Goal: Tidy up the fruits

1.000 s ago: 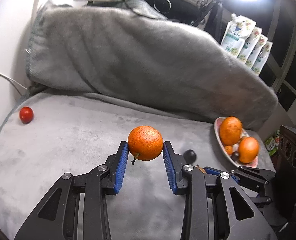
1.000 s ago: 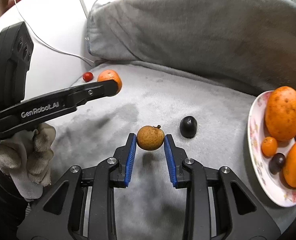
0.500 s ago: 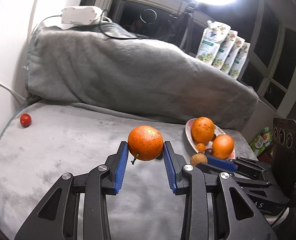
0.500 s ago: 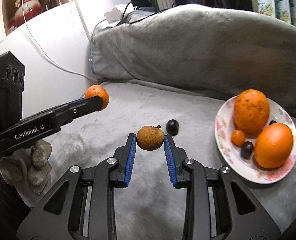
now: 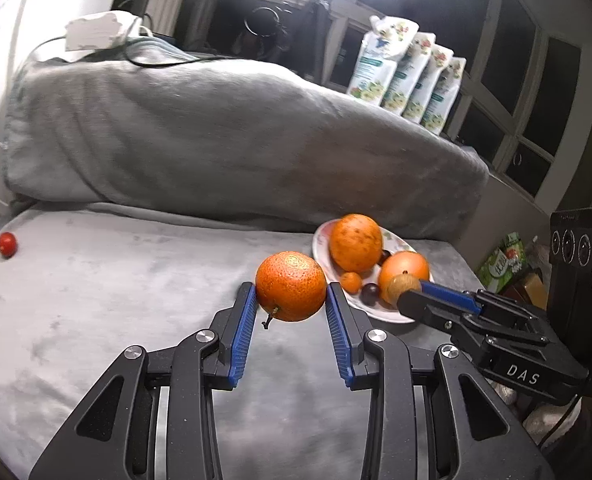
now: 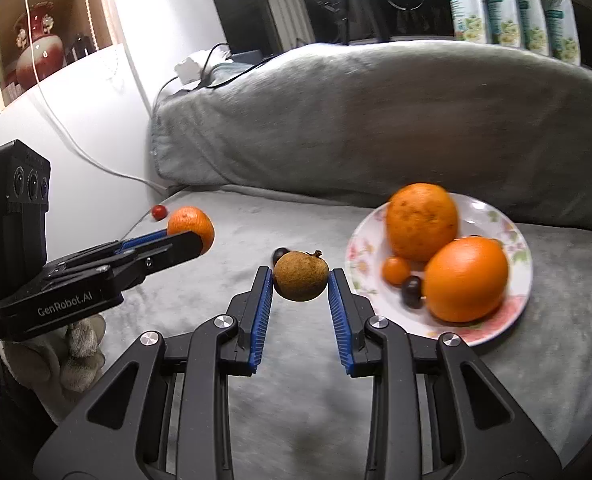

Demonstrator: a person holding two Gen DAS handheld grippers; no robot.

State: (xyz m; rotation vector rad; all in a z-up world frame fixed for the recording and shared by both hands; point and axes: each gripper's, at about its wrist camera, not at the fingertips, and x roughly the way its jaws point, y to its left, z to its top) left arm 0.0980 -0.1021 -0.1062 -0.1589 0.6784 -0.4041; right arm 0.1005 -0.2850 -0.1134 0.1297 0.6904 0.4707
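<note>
My left gripper [image 5: 291, 300] is shut on a tangerine [image 5: 290, 285] and holds it above the grey blanket, left of the flowered plate [image 5: 380, 312]. My right gripper [image 6: 301, 280] is shut on a small brown fruit [image 6: 301, 276], held above the blanket just left of the plate [image 6: 492, 332]. The plate holds two large oranges [image 6: 422, 215], a small orange fruit [image 6: 396, 269] and dark grapes [image 6: 411, 290]. A dark grape [image 6: 278, 255] lies on the blanket behind the brown fruit. A red cherry tomato [image 5: 7, 244] lies at the far left edge.
A rolled grey blanket [image 5: 224, 148] rises behind the flat surface. A white wall with a cable [image 6: 76, 148] is on the left. Pouches [image 5: 408, 80] stand on the window sill. Packages [image 5: 504, 264] sit beyond the right edge.
Both grippers have risen and moved toward the plate with their fruits. The plate now sits closer and more central in both views.
</note>
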